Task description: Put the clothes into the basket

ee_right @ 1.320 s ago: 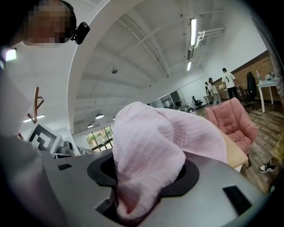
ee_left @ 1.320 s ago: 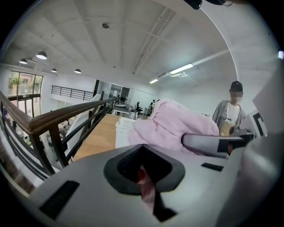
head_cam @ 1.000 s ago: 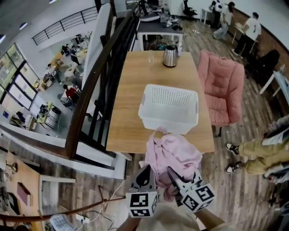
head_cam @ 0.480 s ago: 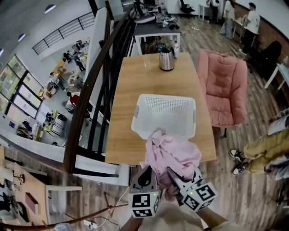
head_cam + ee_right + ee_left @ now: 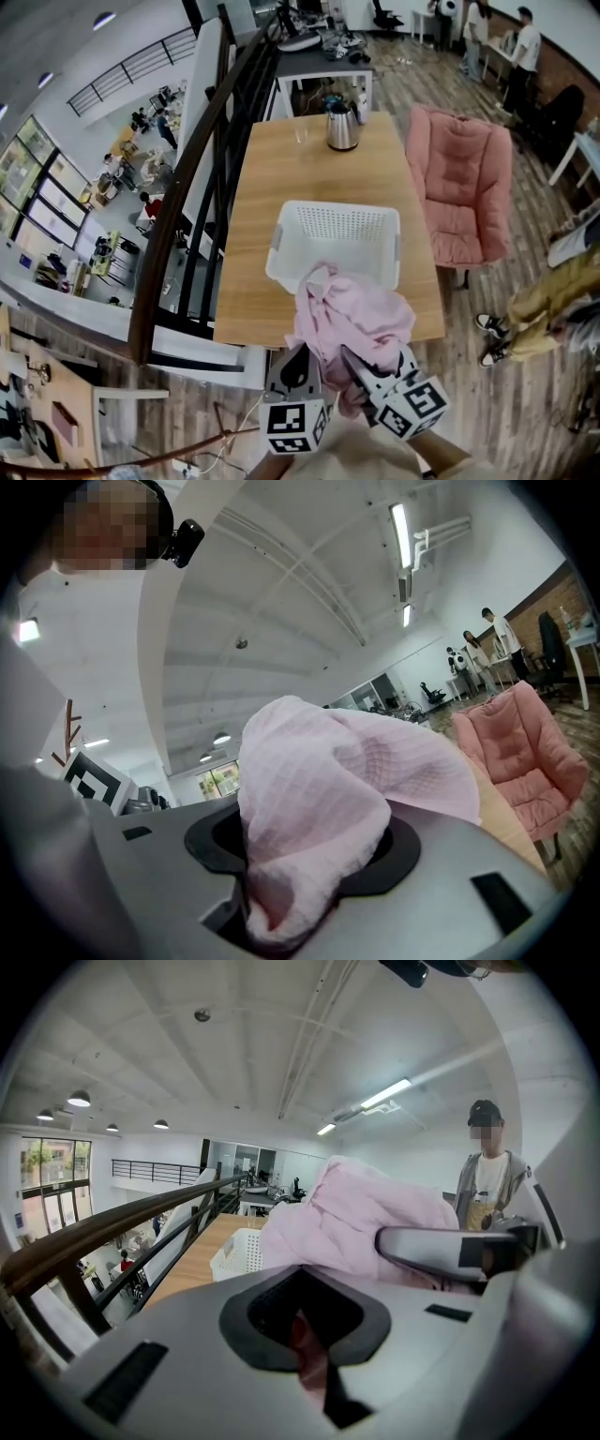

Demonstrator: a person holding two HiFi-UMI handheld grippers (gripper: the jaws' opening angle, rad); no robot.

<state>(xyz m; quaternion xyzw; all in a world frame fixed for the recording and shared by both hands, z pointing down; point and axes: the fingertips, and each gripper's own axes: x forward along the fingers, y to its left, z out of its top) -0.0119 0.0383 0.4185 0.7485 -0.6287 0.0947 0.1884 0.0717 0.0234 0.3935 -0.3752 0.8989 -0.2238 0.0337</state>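
Note:
A white perforated basket (image 5: 336, 239) stands on the wooden table (image 5: 253, 291). A crumpled pink garment (image 5: 352, 319) hangs in the air at the table's near edge, and its top overlaps the basket's near rim. Below it, my left gripper (image 5: 305, 361) and right gripper (image 5: 361, 366) each grip a part of it. In the left gripper view pink cloth (image 5: 375, 1213) fills the jaws of the left gripper (image 5: 314, 1354), with the basket (image 5: 239, 1251) beyond. The right gripper view shows the garment (image 5: 328, 780) bunched in the right gripper (image 5: 281, 874).
A metal kettle (image 5: 341, 128) and a glass (image 5: 300, 134) stand at the table's far end. A pink armchair (image 5: 459, 187) is right of the table, a dark railing (image 5: 202, 178) runs along its left. Someone's legs (image 5: 553, 300) are at the right edge.
Both grippers have carried the pink garment forward toward the basket. It now overlaps the basket's near rim, where before it hung short of the table edge.

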